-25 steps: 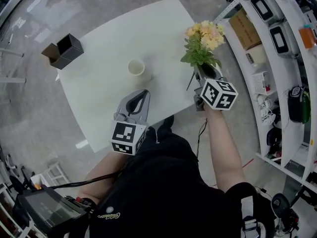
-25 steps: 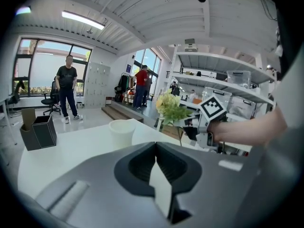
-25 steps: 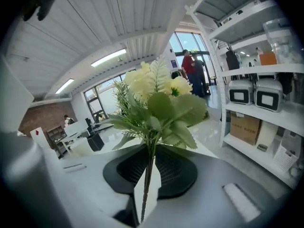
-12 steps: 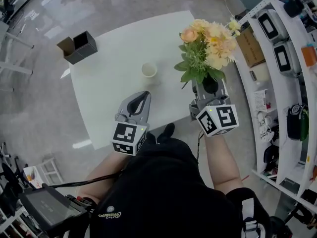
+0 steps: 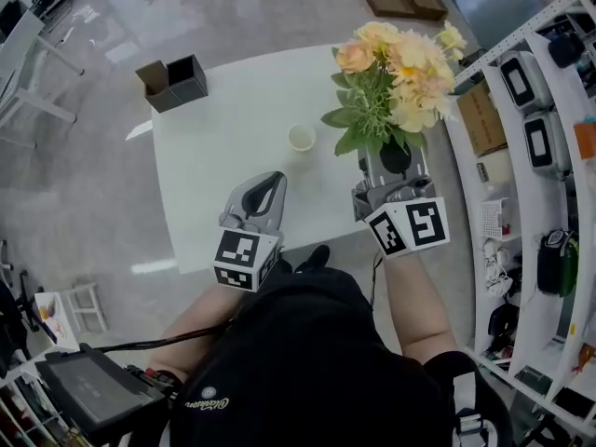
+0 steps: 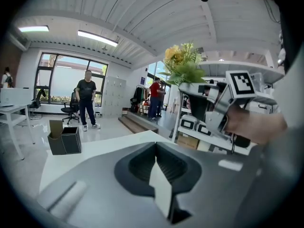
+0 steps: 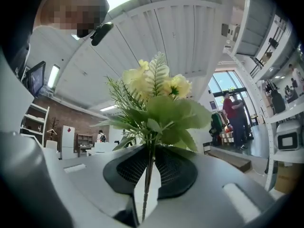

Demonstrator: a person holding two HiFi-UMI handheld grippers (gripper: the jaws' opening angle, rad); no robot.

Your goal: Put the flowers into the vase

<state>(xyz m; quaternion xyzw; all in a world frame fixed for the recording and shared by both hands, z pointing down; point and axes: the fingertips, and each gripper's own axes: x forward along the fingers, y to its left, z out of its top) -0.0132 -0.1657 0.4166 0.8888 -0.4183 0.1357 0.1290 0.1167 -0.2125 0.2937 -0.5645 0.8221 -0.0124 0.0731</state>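
Observation:
My right gripper (image 5: 393,153) is shut on the thin green stems of a bunch of yellow and peach flowers (image 5: 394,71) and holds it upright in the air over the table's right edge. In the right gripper view the stems (image 7: 148,175) run between the closed pads, and the leaves and blooms (image 7: 154,96) fill the middle. A small white vase (image 5: 302,138) stands on the white table (image 5: 223,147), to the left of the flowers and below them. My left gripper (image 5: 264,182) hovers near the table's front edge, shut with nothing in it (image 6: 159,186).
A black box and a brown box (image 5: 172,84) stand together at the table's far left corner. White shelving (image 5: 531,147) with appliances and cartons runs along the right. Several people stand far back in the room (image 6: 87,103).
My right gripper has lifted the flowers higher and tipped them more upright, toward the camera. The left gripper has risen slightly.

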